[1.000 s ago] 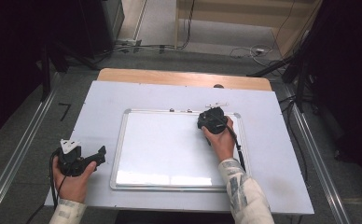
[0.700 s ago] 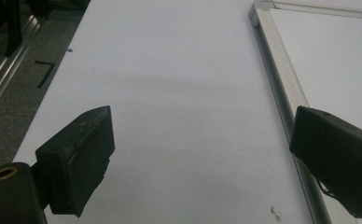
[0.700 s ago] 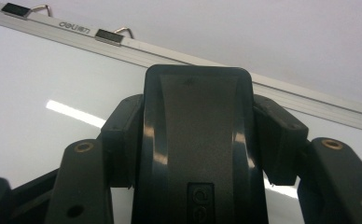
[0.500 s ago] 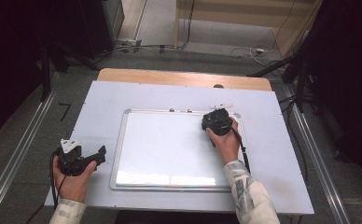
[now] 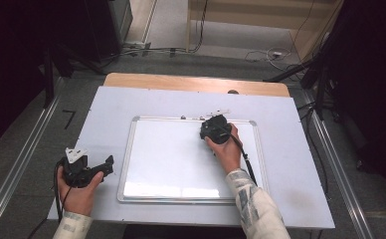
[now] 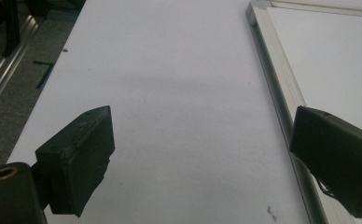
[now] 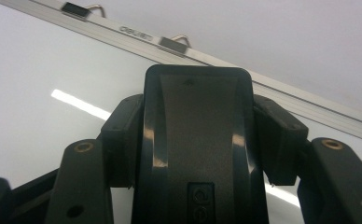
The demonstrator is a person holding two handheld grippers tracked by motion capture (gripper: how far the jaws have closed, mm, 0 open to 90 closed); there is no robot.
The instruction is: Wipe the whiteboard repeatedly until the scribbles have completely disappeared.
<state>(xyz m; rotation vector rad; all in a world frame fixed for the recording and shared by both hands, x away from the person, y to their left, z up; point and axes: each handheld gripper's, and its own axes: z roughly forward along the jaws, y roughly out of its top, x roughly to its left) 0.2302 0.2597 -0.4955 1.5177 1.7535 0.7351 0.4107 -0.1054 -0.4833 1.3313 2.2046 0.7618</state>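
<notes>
Left claw [image 5: 109, 164] rests spread and empty on the counter [image 5: 290, 149] beside the whiteboard [image 5: 181, 164], while right claw [image 5: 212, 130] pinches the eraser [image 7: 198, 140] by its flanks near the board's top rail; we judge it light, rigid, slick-shelled, best gripped mid-body.

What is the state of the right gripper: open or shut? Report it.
Shut. The right gripper has both fingers pressed against the sides of a black whiteboard eraser, held over the whiteboard.
</notes>
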